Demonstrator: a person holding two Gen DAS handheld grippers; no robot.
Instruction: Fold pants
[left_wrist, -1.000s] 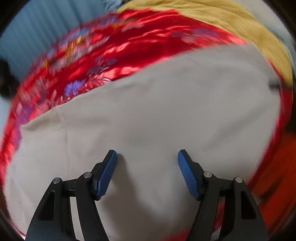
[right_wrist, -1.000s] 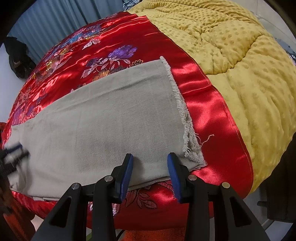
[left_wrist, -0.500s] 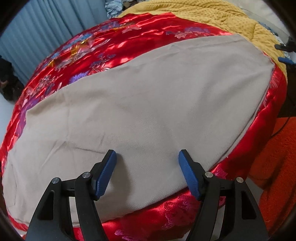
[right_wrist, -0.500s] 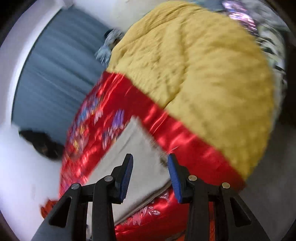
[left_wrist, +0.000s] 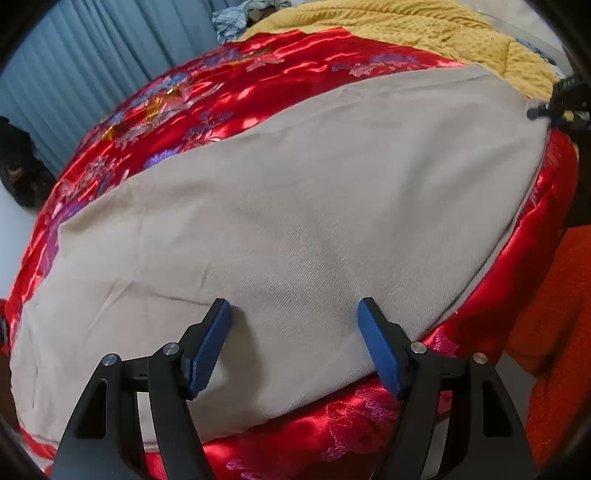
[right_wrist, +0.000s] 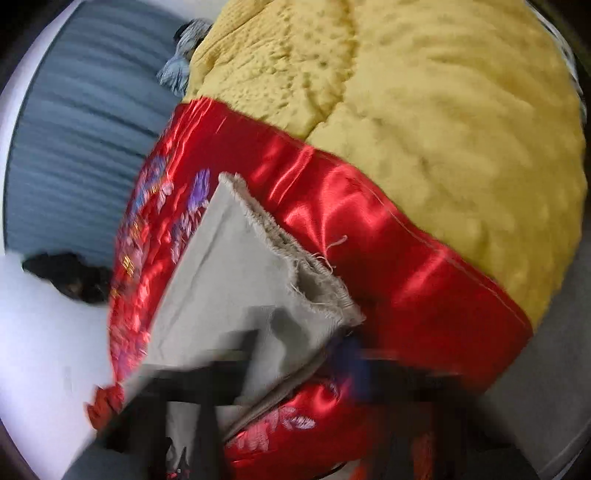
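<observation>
Pants (left_wrist: 295, 206) of pale beige twill lie spread flat across a red satin bedspread (left_wrist: 229, 92) embroidered with flowers, which gives them a broad, smooth surface to be folded on; they stretch from the near left of the bed to its right side, where the frayed hem (right_wrist: 291, 254) ends just short of a yellow quilt (right_wrist: 424, 122) bunched over the far part of the bed. Laid out long and nearly free of wrinkles like this, the cloth looks ready for a lengthwise-to-short fold, hem end carried toward the waist end. At that right end, the right gripper (right_wrist: 332, 354) sits at the near corner of the hem with its jaws together, and the corner appears lifted and pinched there (motion blur hides the pads themselves, so the bite on the cloth is a judgement from how the corner rises off the satin). Holding the corner rather than the middle would let the whole leg end follow in one sheet. The left gripper (left_wrist: 293, 343) hovers over the near edge of the pants further left, its blue pads (left_wrist: 210, 347) well apart and holding nothing, probably poised to take its own hold.
</observation>
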